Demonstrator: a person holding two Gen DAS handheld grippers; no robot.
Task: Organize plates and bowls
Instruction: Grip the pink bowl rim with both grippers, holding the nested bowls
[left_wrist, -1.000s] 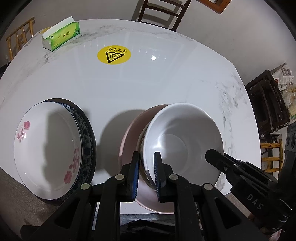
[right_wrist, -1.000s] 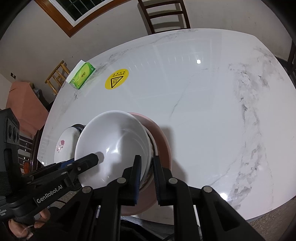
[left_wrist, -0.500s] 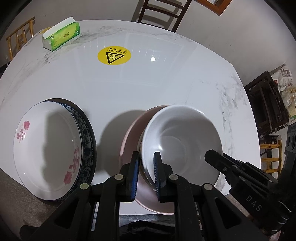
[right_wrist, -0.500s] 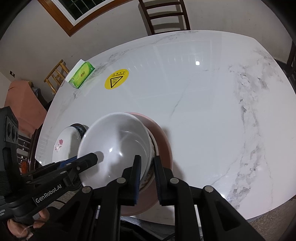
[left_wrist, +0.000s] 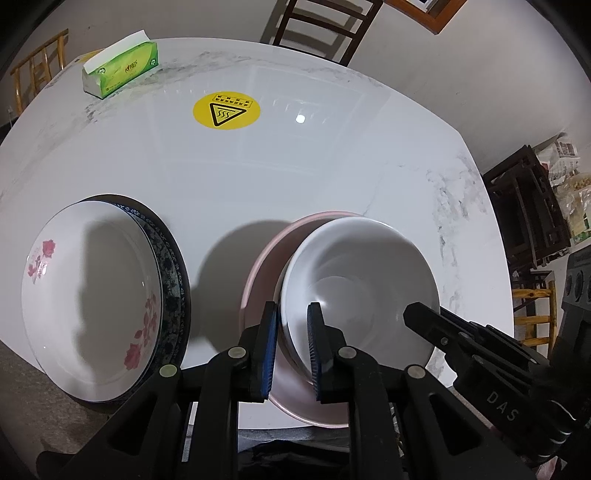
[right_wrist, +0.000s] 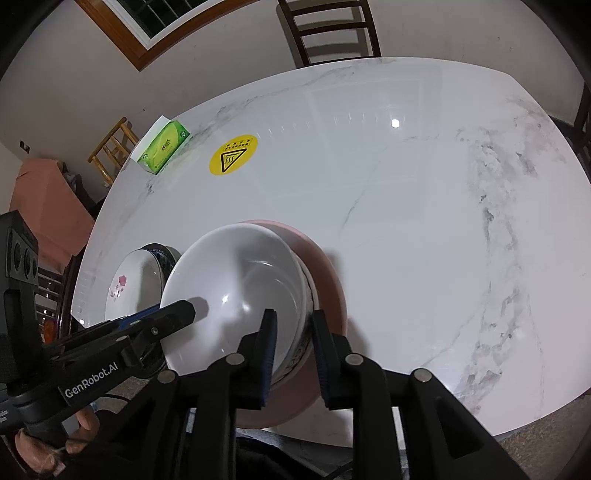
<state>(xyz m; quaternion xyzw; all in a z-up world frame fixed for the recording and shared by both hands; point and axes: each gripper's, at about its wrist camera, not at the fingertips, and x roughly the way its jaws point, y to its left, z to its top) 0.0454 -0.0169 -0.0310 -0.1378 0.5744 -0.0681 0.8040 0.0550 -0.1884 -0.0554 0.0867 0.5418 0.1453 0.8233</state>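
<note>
We grip the white bowl (left_wrist: 360, 280) by its rim with both tongs, left (left_wrist: 292, 347) and right (right_wrist: 293, 350), jaws nearly closed, above the pink plate (left_wrist: 264, 266).

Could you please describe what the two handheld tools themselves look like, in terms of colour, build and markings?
Both are matte black plastic. The left tool and the right tool each have two flat fingers lined with ribbed blue pads, on angular linkages with silver rivets. Seen from the opposite camera, the left one reads "GenRobot.AI" in white and the right one "DAS". A bare hand shows by the left tool's handle.
</note>
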